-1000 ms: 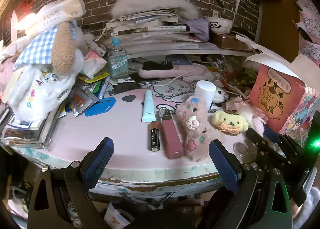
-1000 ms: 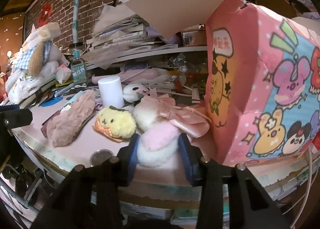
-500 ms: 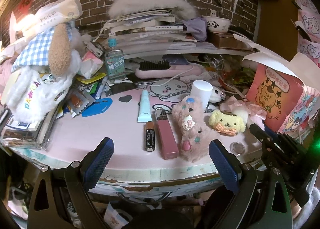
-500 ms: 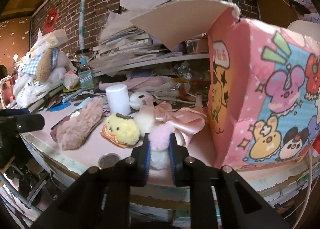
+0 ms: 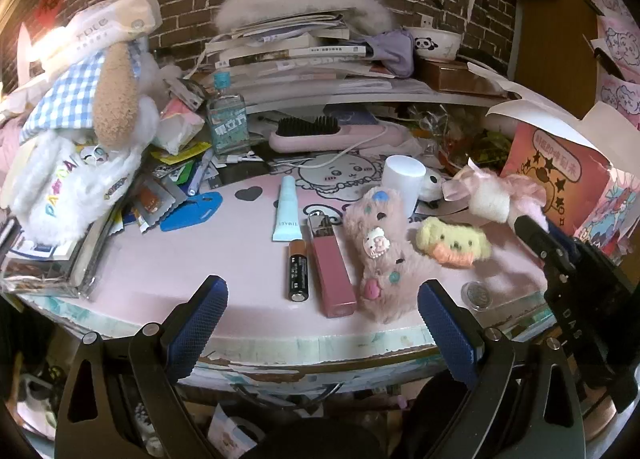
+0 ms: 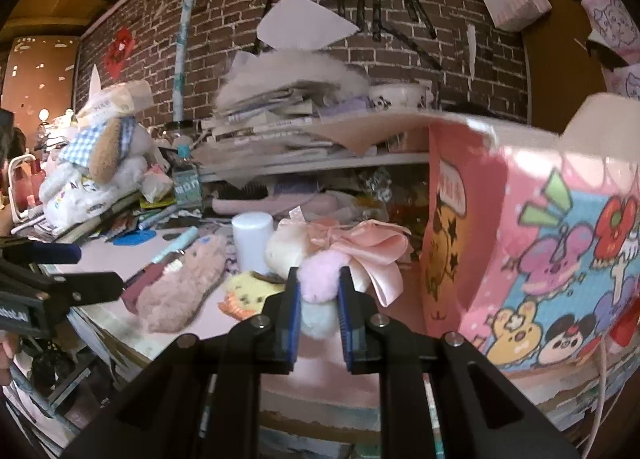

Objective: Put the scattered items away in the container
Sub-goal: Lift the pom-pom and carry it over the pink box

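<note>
My right gripper (image 6: 319,291), now clenched on the pompom bow plush (image 6: 320,279), has lifted it off the bench (image 5: 224,259) toward the pink box (image 6: 532,251); left gripper (image 5: 320,315) hangs released.

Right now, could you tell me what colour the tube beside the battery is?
Pale blue tube, clearest in the left wrist view.

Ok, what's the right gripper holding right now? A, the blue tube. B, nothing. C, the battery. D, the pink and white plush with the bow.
D: the right gripper is shut on the plush, lifted off the desk, while the battery and tube lie on the table.
</note>
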Demonstrator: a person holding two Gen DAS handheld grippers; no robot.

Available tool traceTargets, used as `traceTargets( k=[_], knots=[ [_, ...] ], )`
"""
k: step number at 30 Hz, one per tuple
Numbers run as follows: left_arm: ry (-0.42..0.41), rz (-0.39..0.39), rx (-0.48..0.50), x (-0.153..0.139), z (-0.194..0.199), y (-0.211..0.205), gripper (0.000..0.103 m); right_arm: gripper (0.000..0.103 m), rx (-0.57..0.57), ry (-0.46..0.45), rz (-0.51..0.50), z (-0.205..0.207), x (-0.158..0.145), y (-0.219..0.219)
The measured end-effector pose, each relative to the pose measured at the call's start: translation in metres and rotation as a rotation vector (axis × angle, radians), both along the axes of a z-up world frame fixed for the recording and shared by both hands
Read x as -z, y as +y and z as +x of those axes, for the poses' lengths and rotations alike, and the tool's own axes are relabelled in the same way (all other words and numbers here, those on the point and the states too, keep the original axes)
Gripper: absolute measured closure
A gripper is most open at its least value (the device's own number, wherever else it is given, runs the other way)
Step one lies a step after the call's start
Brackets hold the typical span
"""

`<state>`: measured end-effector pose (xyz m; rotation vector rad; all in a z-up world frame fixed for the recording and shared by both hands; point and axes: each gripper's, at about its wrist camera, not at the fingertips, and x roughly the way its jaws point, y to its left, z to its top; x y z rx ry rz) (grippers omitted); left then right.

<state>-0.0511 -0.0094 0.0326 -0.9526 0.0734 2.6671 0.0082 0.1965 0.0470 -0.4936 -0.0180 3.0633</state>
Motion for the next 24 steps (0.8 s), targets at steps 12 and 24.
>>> traceTargets(
  k=[12, 24],
  knots=[
    [-0.005, -0.003, -0.027, -0.002, -0.002, -0.006, 0.008, 0.090, -0.203, 0.062, -0.045, 0.006, -0.038, -0.024],
    [-0.003, 0.001, -0.032, -0.003, -0.003, -0.008, 0.008, 0.089, -0.275, 0.192, -0.025, 0.029, -0.088, -0.029]
  ],
)
